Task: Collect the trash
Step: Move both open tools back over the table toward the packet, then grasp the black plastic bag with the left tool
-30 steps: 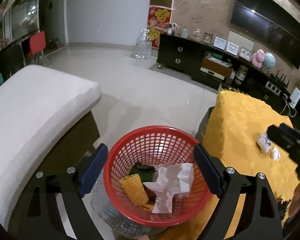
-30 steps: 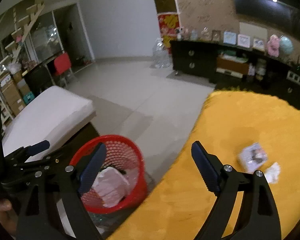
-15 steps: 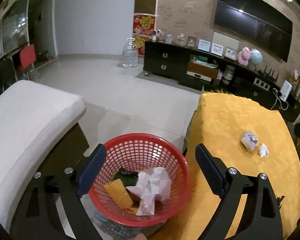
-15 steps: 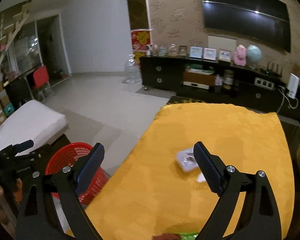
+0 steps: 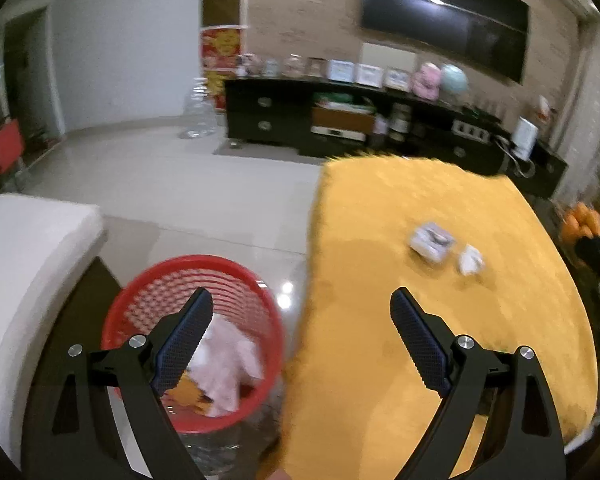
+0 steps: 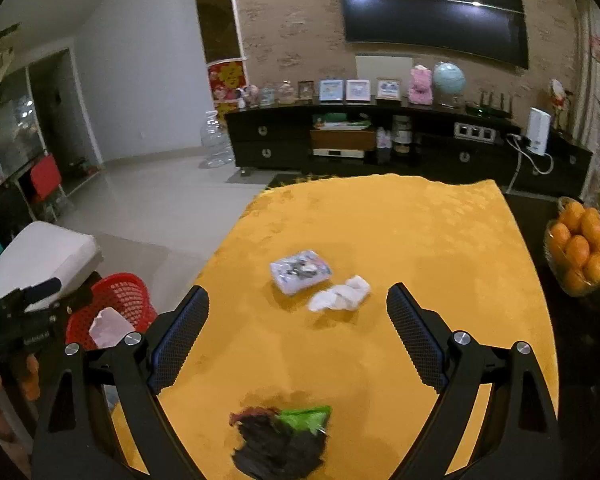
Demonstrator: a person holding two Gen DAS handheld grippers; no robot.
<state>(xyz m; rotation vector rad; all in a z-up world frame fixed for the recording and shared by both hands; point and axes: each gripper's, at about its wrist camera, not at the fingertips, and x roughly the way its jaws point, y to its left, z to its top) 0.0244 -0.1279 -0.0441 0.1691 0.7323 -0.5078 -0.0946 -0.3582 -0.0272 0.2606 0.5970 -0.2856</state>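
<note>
On the yellow tablecloth (image 6: 420, 220), a clear plastic packet (image 6: 300, 271) and crumpled white tissue (image 6: 340, 297) are lying beyond the right gripper (image 6: 298, 320), spread and empty; dark leafy scraps (image 6: 278, 442) are sitting nearer. Left gripper (image 5: 300, 332), also spread, is hovering by the red mesh basket (image 5: 224, 276).

Dim indoor light is seen; ceiling lamps are mirrored on the television (image 6: 432, 16). The left view is motion-blurred, and fisheye edges are bent and darkened.

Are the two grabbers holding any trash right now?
No. The left gripper and right gripper are both open with nothing between their fingers. The crumpled tissue lies on the yellow tablecloth.
</note>
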